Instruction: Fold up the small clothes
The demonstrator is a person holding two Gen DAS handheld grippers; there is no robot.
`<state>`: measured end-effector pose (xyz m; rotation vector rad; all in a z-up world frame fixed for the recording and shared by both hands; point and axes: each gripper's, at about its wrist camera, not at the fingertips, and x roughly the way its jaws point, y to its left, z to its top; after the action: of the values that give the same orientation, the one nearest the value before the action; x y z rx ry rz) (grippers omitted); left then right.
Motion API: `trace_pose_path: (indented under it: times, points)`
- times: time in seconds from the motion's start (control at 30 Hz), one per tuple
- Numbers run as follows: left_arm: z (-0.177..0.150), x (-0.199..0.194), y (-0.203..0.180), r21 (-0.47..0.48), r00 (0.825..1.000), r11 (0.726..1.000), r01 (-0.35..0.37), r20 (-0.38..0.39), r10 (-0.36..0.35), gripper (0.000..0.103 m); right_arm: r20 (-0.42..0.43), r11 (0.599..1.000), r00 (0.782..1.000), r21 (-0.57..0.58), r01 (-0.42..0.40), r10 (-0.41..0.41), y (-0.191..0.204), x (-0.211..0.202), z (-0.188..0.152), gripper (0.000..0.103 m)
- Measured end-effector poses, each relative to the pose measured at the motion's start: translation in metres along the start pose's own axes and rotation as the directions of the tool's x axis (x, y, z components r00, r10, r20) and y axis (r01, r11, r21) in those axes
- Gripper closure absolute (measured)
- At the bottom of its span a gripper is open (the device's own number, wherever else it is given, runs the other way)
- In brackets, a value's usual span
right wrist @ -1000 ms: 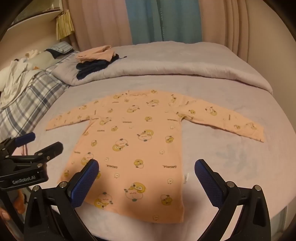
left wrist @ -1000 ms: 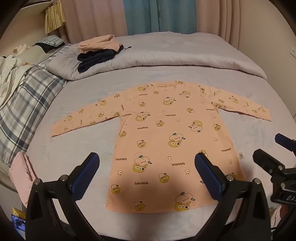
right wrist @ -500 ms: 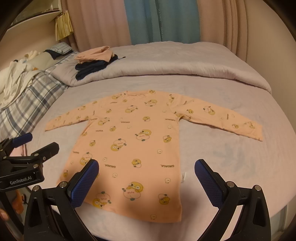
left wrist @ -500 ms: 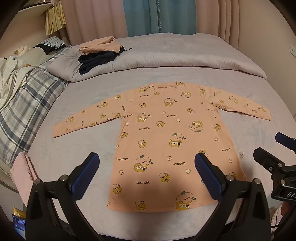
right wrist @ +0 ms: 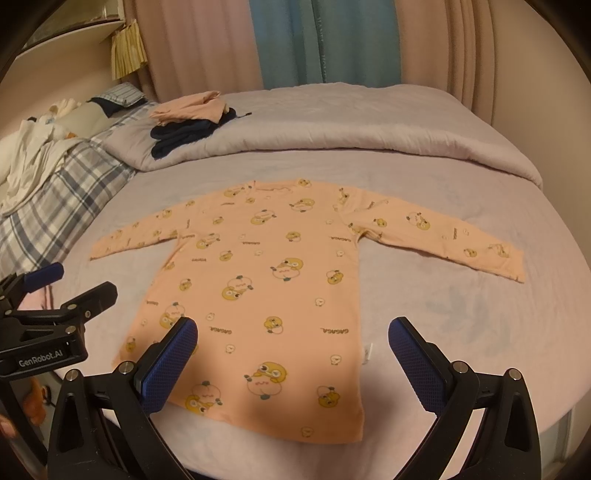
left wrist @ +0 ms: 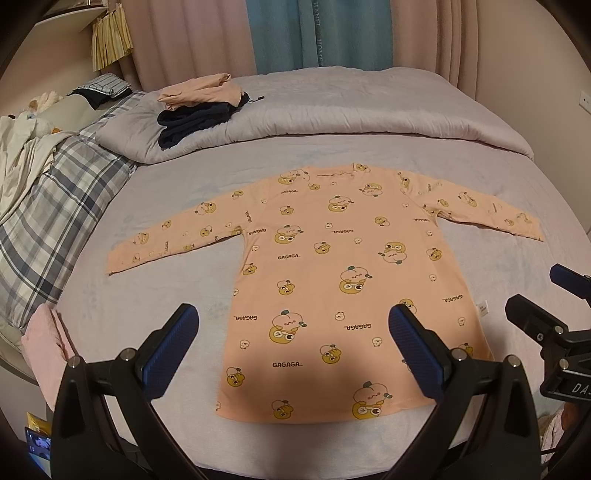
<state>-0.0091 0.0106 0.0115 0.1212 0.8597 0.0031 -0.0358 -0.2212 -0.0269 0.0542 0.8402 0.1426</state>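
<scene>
Left wrist view first: my left gripper (left wrist: 291, 345) hangs with its two blue pads (left wrist: 170, 350) spread wide and nothing between them, just above the near hem of one peach long-sleeved shirt (left wrist: 332, 280). My right gripper (right wrist: 293, 360) is likewise spread and holds nothing, its two pads (right wrist: 415, 363) straddling the shirt's lower right part without touching it. Each gripper shows at the edge of the other's view — two in all.

The shirt lies flat on the lilac bed sheet (left wrist: 166, 295), neck away from me, both sleeves (right wrist: 436, 232) stretched out sideways, printed all over with yellow cartoon figures and the word GAGAGA. One small white tag (right wrist: 367, 350) sticks out at its right side seam.

Beyond it runs a rolled grey duvet (left wrist: 351, 118), carrying one pile of two folded garments — a peach piece (left wrist: 199, 90) on a navy one (left wrist: 192, 122). One plaid pillow (left wrist: 55, 199) lies at the left, and curtains (left wrist: 317, 33) hang behind.
</scene>
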Motion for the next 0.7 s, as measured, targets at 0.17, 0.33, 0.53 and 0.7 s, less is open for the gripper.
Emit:
trace_pose_path:
  times: [0.17,0.33,0.53,0.7]
  points:
    - [-0.0006,0.0021,-0.0014,0.000,1.000,1.000,-0.003,-0.006,0.003,0.000,-0.002,1.000,1.000,-0.003,0.001,-0.001,0.0003,0.0008,0.0001,0.001]
    - [-0.0007,0.0023,-0.0009,-0.003,1.000,1.000,0.000,-0.006,0.000,0.000,-0.002,1.000,1.000,-0.006,0.001,-0.001,0.0002,0.0005,-0.0001,0.001]
    - [-0.0043,0.0027,-0.0018,-0.003,1.000,1.000,0.000,-0.007,0.000,0.000,-0.004,1.000,1.000,-0.004,0.000,0.000,0.0003,0.0006,-0.0003,0.001]
    - [-0.0047,0.0038,-0.0020,-0.004,1.000,1.000,0.002,-0.011,-0.002,0.000,-0.005,1.000,1.000,-0.005,0.000,0.000,0.0003,0.0007,-0.0009,0.001]
